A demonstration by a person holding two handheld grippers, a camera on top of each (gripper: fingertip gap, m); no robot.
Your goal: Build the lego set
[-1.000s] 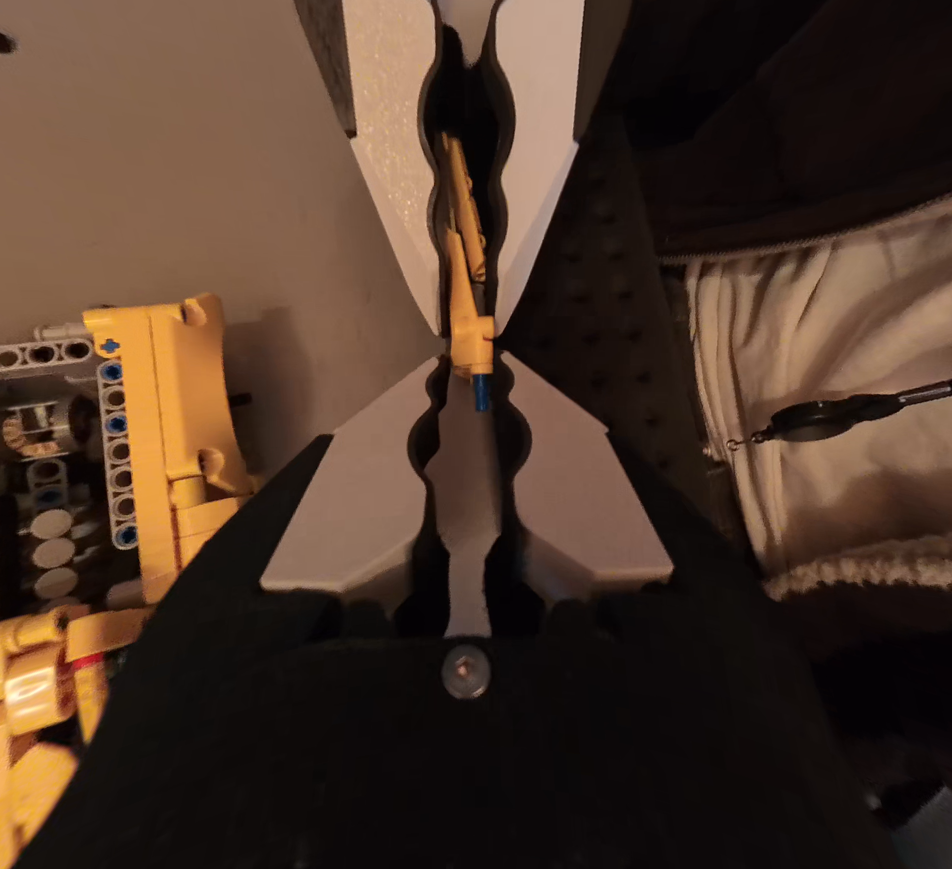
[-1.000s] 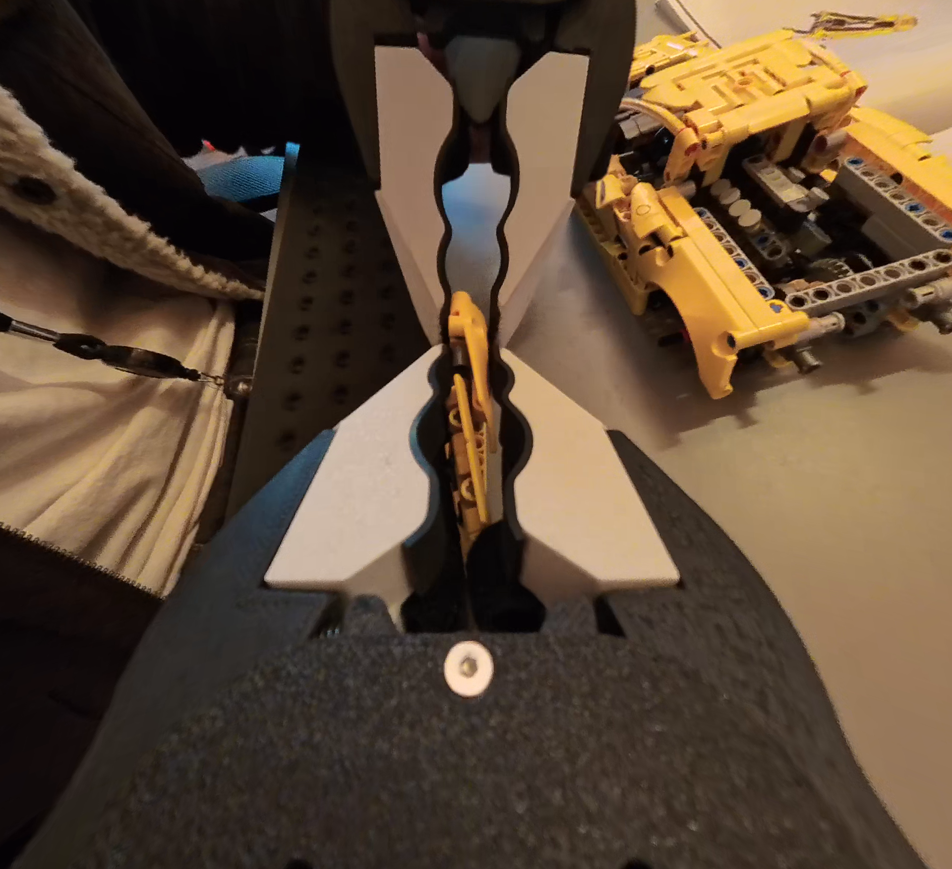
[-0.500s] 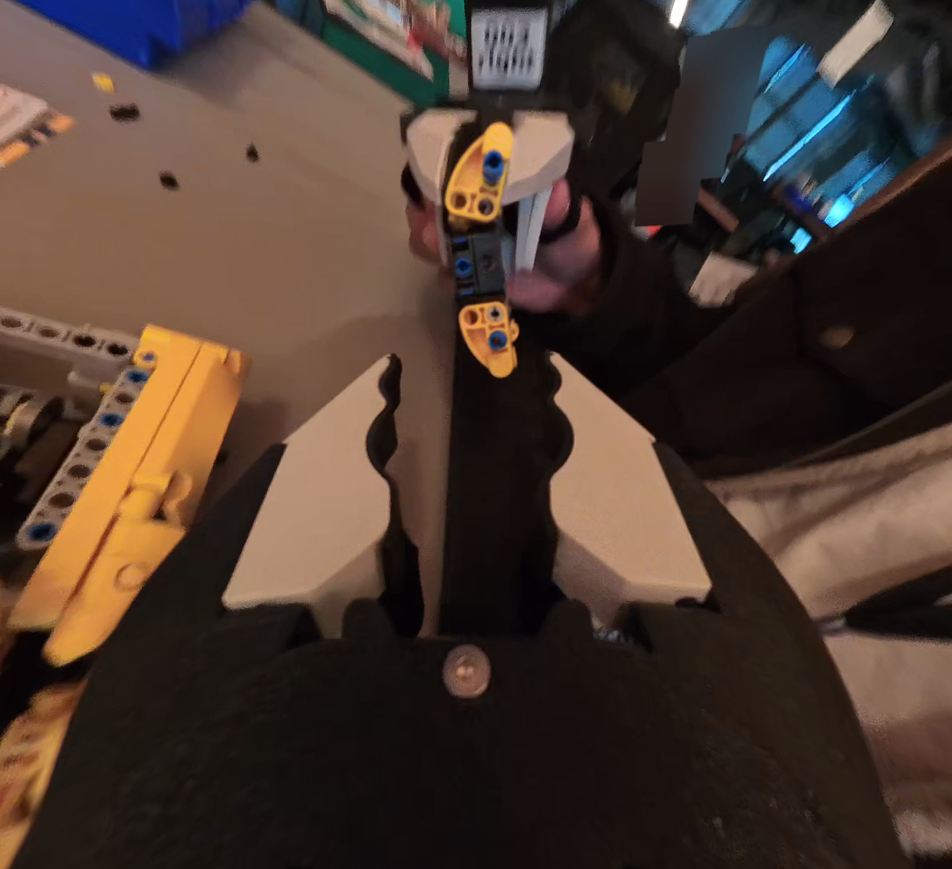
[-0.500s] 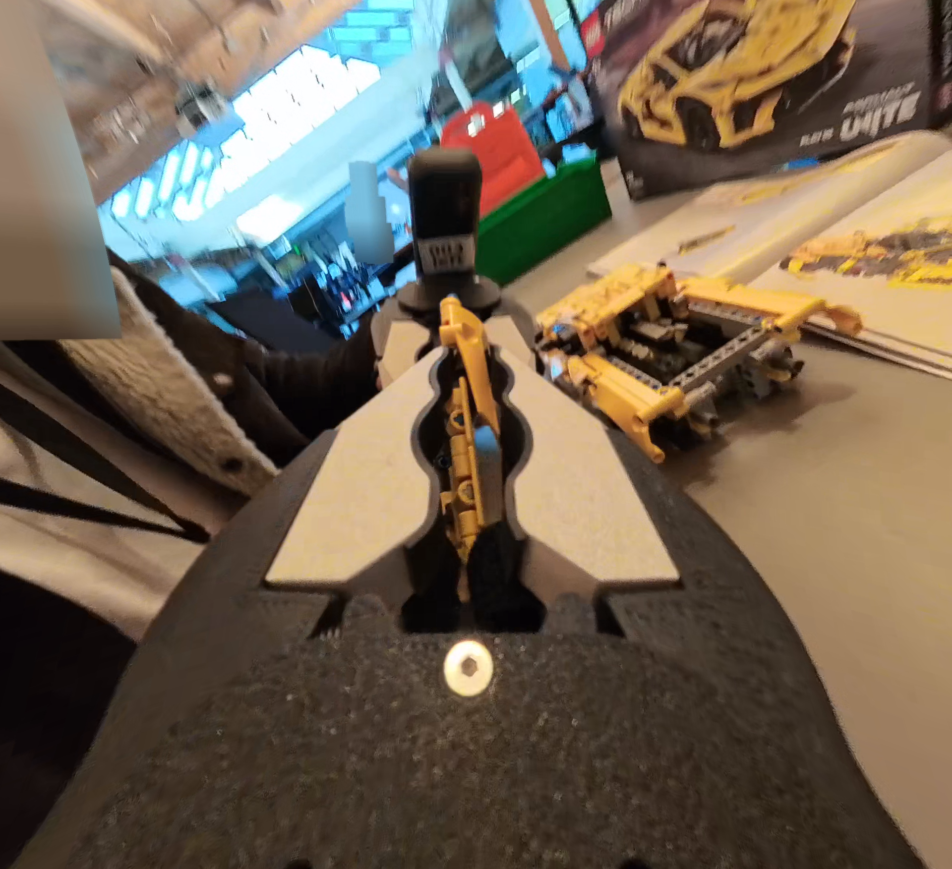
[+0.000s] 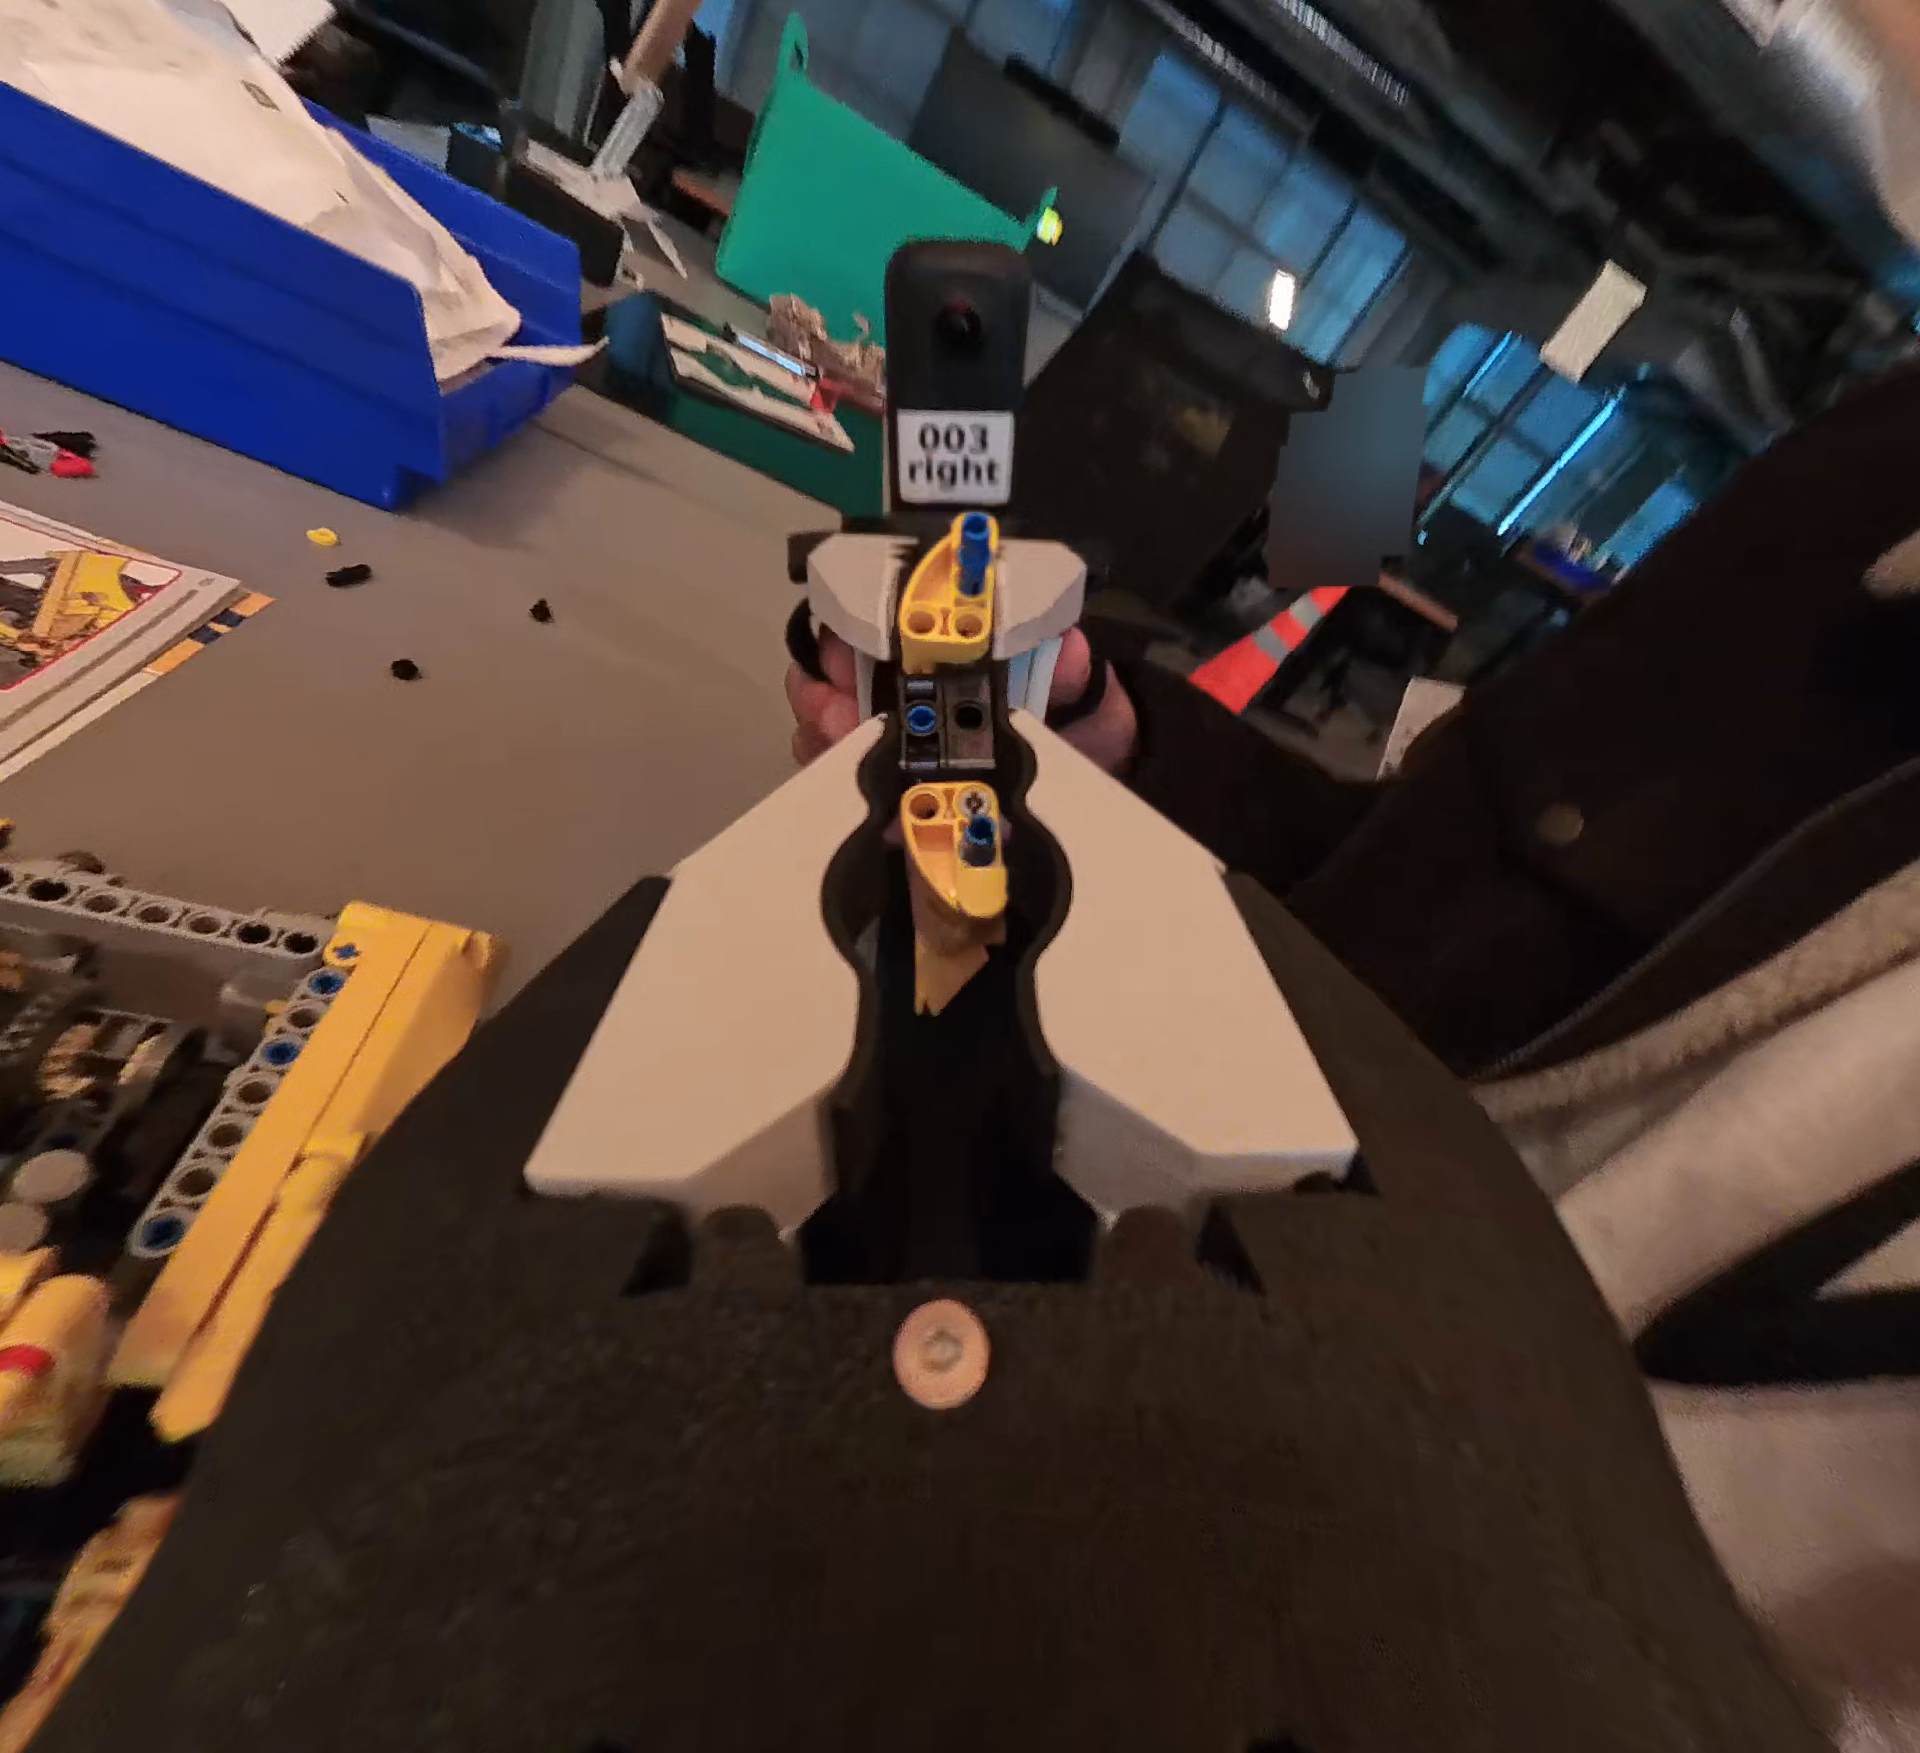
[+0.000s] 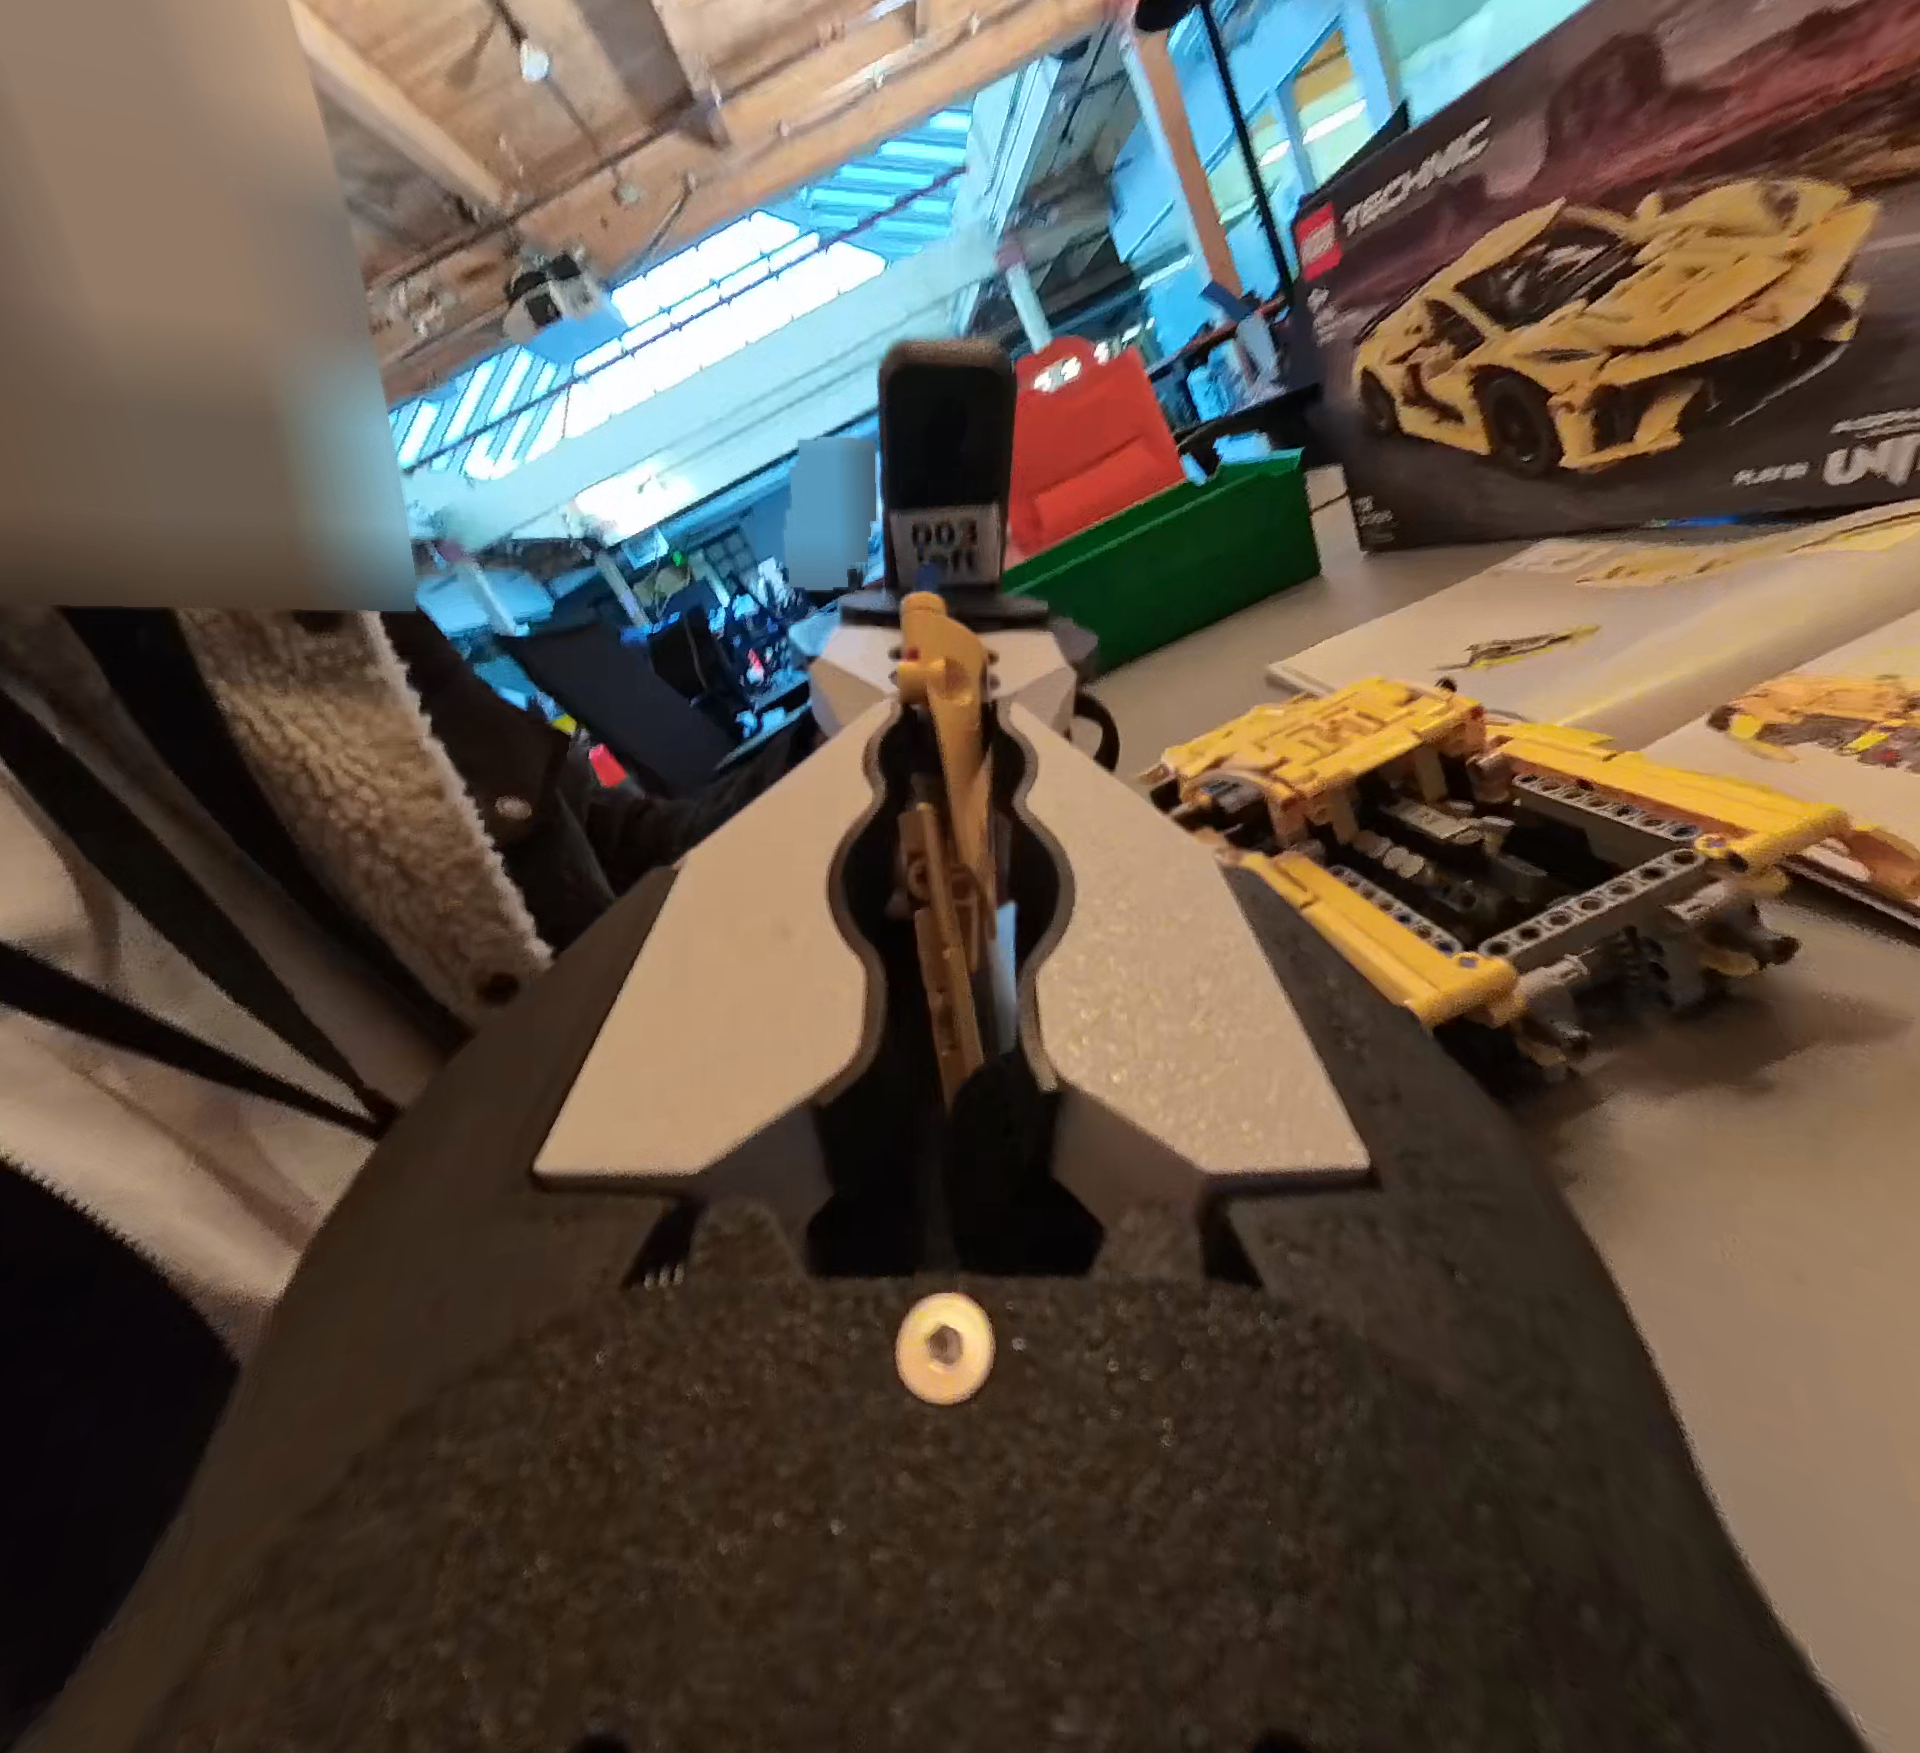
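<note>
Right hand-held gripper (image 6: 951, 737) clamps yellow subassembly (image 6: 951, 830) | left hand-held gripper (image 5: 951, 768) narrowly parted at its end, grip unclear | align squarely first, chassis (image 6: 1455, 851) waits on desk (image 6: 1662, 1236)

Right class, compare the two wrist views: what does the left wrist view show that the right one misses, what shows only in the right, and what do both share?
Only the left wrist view shows the blue bin of crumpled paper, small loose pieces on the table and the subassembly's blue pins.

Only the right wrist view shows the set's box, the green bin and the whole car chassis.

Both show the yellow subassembly between the two facing grippers, the chassis and instruction pages.
</note>
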